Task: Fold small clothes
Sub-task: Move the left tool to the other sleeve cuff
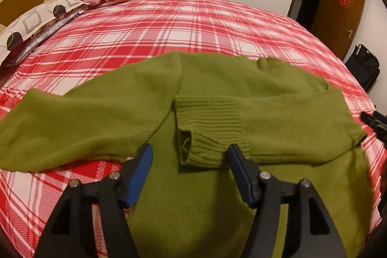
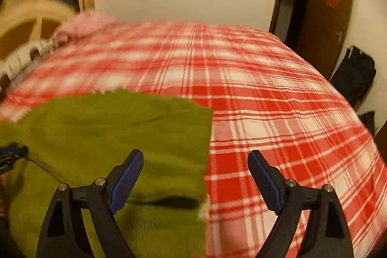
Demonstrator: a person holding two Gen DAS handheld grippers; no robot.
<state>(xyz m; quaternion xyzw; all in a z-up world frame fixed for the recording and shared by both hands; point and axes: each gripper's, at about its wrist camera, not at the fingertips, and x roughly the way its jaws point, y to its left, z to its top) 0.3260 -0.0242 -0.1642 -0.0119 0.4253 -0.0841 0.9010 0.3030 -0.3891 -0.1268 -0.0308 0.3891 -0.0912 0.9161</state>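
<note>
A green sweater (image 1: 217, 88) lies spread on the bed (image 1: 193, 23), its right sleeve already folded across the chest so the ribbed cuff (image 1: 208, 117) sits mid-body. The left sleeve (image 1: 60, 117) stretches flat out toward nine o'clock. The left gripper (image 1: 189, 158) hovers over the cuff, jaws parted with nothing clamped between them. The right gripper (image 2: 196, 161) hangs at the sweater's three o'clock edge, jaws spread wide and empty, straddling knit and plaid sheet. From where I stand, the risk is the loose cuff: a low jaw could snag it and drag the folded sleeve askew. Pinching sheet along with knit at that edge would also pull the fold crooked.
</note>
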